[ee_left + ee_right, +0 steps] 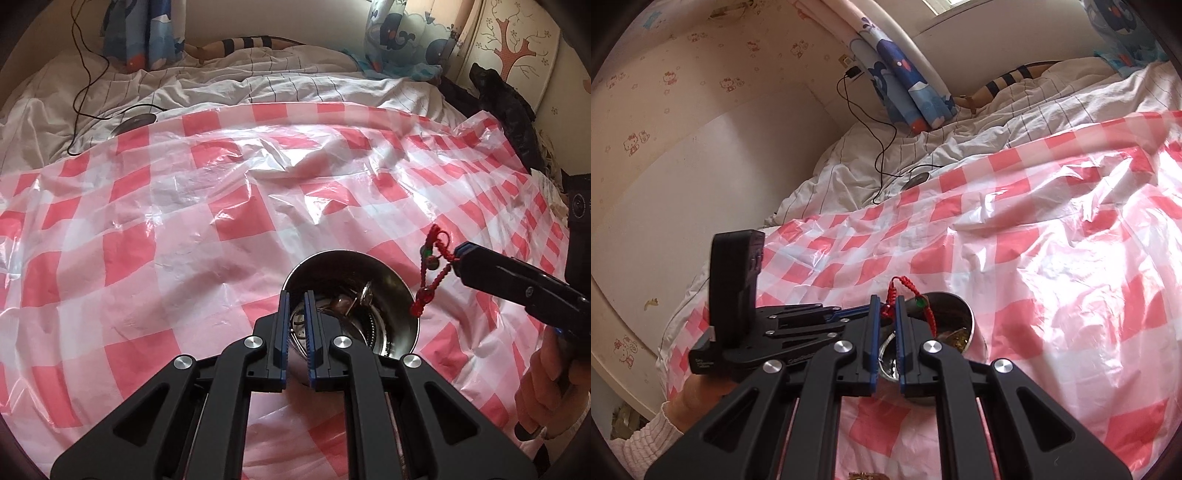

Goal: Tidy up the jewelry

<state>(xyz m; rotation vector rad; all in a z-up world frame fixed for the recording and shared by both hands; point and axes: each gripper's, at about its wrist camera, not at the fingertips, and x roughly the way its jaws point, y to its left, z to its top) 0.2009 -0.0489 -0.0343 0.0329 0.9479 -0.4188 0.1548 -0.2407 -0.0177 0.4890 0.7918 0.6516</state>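
Observation:
A steel bowl (pixel 391 280) with several pieces of jewelry inside sits on the red-and-white checked plastic sheet (pixel 184 240). My left gripper (pixel 296 295) is shut on the bowl's near rim. My right gripper (pixel 885 301) is shut on a red braided cord bracelet (pixel 899 286) with a green bead. It holds the bracelet in the air just above the bowl (pixel 955 306). In the left wrist view the bracelet (pixel 432 273) hangs from the right gripper (pixel 460 256) at the bowl's right edge.
The sheet covers a bed with rumpled white bedding (pixel 221 88). A black cable and round charger (pixel 135 122) lie at the back left. Dark clothing (pixel 506 107) lies at the right edge. A wall (pixel 665 147) runs along the bed's left side.

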